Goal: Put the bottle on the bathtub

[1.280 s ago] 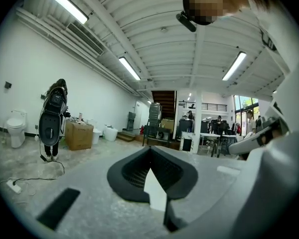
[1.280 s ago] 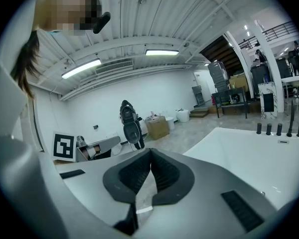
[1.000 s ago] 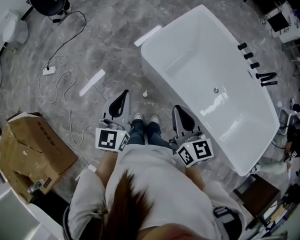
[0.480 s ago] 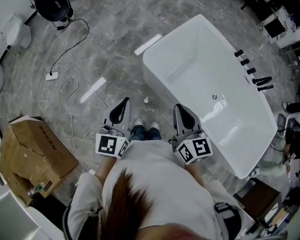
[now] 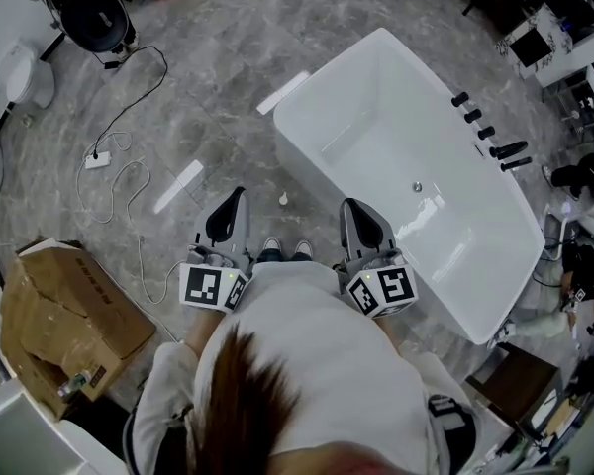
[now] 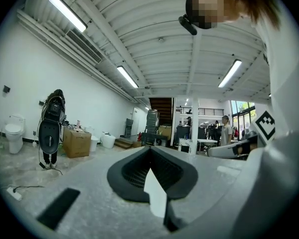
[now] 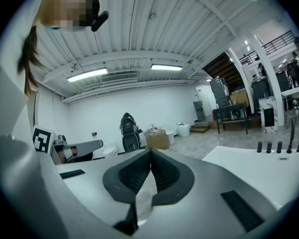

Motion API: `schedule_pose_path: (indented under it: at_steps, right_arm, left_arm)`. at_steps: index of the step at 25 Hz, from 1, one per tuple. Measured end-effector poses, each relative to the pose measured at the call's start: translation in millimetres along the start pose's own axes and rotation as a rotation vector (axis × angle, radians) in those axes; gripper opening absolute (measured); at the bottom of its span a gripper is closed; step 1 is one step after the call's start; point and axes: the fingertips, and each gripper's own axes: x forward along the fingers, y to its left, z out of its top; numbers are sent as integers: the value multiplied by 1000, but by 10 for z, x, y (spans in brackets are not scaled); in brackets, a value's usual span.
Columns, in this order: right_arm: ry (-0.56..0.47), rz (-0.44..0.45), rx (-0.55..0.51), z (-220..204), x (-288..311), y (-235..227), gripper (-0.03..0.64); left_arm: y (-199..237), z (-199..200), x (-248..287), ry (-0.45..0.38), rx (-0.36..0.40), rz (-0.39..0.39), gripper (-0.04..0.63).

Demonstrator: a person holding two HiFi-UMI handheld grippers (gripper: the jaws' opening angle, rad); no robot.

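Observation:
The white bathtub stands on the grey floor ahead and to the right of me, with several black fittings along its far rim. Its rim and fittings show at the right of the right gripper view. My left gripper and right gripper are held side by side in front of my body, near the tub's near corner. Both are shut with nothing between the jaws. I make out no bottle for certain. A small white object lies on the floor between the grippers.
An open cardboard box sits at the lower left. A cable with a power strip runs across the floor on the left. A toilet and a black bag on a stand stand at the far left. People stand far off.
Both grippers have risen a little and stay shut and empty. The head view has shifted, so the bathtub sits slightly further left and higher in the picture.

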Motion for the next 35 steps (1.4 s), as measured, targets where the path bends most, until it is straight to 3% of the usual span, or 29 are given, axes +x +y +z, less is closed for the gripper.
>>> schedule_pose_path:
  at_steps: [6, 14, 19, 35]
  right_arm:
    - [-16, -11, -17, 46, -31, -64, 14]
    - [-11, -20, -20, 39, -35, -93, 13]
    - [-1, -20, -41, 20, -19, -74, 12]
    - [17, -8, -71, -25, -42, 16, 12]
  left_arm:
    - [-60, 20, 25, -11, 8, -22, 14]
    - [-67, -74, 59, 23, -41, -9, 14]
    - [-35, -141, 46, 57, -26, -9, 14]
    - [-2, -164, -7, 39, -57, 3, 14]
